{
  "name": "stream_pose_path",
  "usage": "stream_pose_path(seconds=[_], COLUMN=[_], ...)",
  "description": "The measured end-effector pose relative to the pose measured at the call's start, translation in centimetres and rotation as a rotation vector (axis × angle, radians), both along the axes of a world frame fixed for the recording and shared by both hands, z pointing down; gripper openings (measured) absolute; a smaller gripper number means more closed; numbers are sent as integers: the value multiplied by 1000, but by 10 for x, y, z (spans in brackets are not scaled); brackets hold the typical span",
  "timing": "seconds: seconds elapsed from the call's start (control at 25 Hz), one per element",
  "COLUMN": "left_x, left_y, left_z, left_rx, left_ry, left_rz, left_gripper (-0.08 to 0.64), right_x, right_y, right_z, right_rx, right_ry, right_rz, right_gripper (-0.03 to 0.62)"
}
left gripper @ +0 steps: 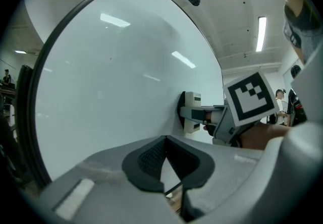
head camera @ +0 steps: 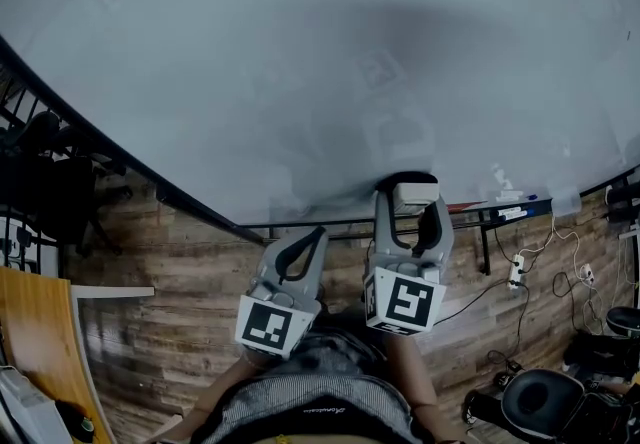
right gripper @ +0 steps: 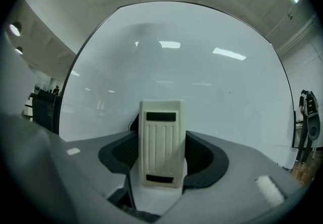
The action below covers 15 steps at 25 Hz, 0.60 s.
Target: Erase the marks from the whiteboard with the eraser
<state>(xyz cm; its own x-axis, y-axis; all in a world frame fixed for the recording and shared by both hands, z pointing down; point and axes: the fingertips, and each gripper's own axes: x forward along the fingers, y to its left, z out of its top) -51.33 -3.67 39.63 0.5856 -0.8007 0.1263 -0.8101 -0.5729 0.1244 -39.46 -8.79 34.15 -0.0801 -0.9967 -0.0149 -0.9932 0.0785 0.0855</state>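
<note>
Two grippers face a wide whiteboard [head camera: 300, 52], a pale grey-white sheet in a thin black frame that fills most of the head view. Its glossy face gives back the ceiling strip lights [left gripper: 261, 33] as soft bars, along with a dim reflection of the grippers. Below the whiteboard's lower edge runs a floor of brown wood planks [head camera: 180, 272]. A narrow ledge [head camera: 500, 209] with a few small items sits along that edge. Under the whiteboard's right end, a white power strip [head camera: 517, 272] lies among loose cables, with a black chair [head camera: 545, 397] farther out from it. Off the whiteboard's left end stand dark furnishings too dim to name.

The eraser [head camera: 415, 194] is a cream plastic block with upright ribs down its back and a dark rectangular slot near each end. Its dark pad lies flat against the whiteboard, just above the lower edge. The right gripper [head camera: 412, 210] has its jaws closed onto the eraser's two long sides and holds it upright against the surface. The left gripper [head camera: 305, 244] is beside it, a little back from the whiteboard. Its jaw tips are drawn together with nothing between them.
</note>
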Motion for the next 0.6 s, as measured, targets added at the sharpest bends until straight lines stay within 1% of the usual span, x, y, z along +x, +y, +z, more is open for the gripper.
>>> stream_pose_path(seconds=[0.16,0.36,0.6], left_x=[-19,-32,-56], left_y=[3,6,12], left_z=[6,1,0], left_rx=[32,-1,-2], left_ry=[-43,3,4], left_rz=[-4,-46,-89], left_gripper=[3,3,3], right_x=[-18,-44,-66], right_y=[1,0,2], right_z=[-2,-4,-5], right_rx=[4,8,12], right_ry=[10,33,55], right_rz=[-20,-47,-51], right_gripper=[261,261,262])
